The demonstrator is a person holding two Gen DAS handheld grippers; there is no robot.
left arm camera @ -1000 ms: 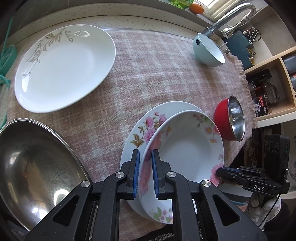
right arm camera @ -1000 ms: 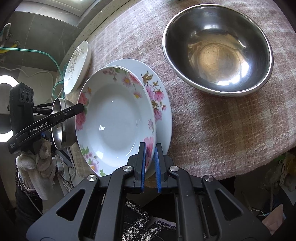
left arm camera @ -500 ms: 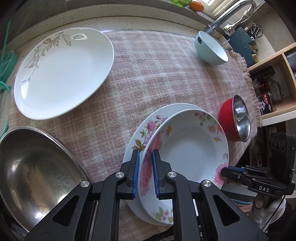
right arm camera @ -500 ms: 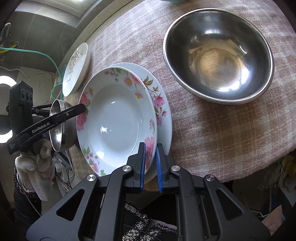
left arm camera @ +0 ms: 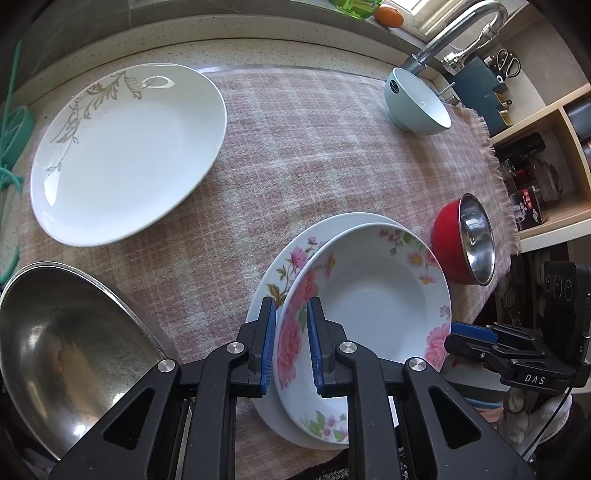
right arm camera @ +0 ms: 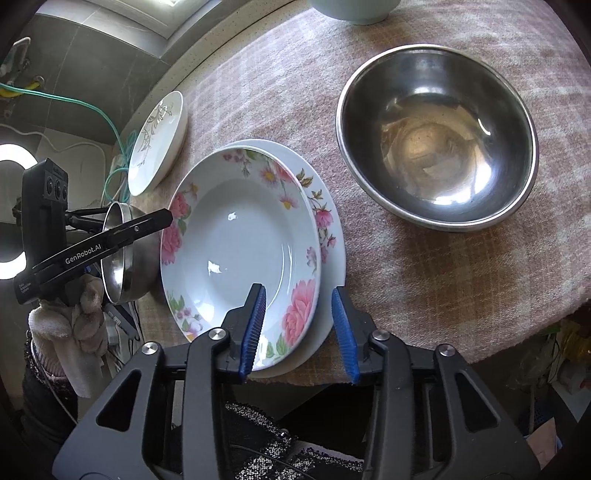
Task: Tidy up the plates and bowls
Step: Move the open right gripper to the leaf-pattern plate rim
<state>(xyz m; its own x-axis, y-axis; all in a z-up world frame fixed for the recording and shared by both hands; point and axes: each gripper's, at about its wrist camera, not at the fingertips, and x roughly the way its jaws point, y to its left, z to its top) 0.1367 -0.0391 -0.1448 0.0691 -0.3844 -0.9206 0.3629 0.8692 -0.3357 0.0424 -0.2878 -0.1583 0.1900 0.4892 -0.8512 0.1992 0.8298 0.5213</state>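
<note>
A deep plate with pink flowers point(left arm camera: 369, 306) point(right arm camera: 236, 251) lies on a flatter floral plate point(left arm camera: 291, 251) point(right arm camera: 328, 206) near the front edge of the pink checked cloth. My left gripper point(left arm camera: 291, 321) point(right arm camera: 162, 219) grips the deep plate's near rim, one pad under it and one inside. Its jaws are starting to open. My right gripper point(right arm camera: 297, 306) point(left arm camera: 469, 334) is at the opposite side. Its jaws are opening and stand wide, with both plates' rims between the pads and neither pad touching.
A white plate with a grey leaf pattern point(left arm camera: 125, 155) point(right arm camera: 157, 140) lies at the back left. A large steel bowl point(left arm camera: 55, 350) point(right arm camera: 122, 251) sits beside my left gripper. A red steel-lined bowl point(left arm camera: 465, 243), a pale blue bowl point(left arm camera: 417, 107) and a tap point(left arm camera: 461, 29) are on the right.
The right gripper's jaws have opened wide off the plate rim they were pinching. The left jaws' gap has widened slightly. Neither hand has shifted noticeably.
</note>
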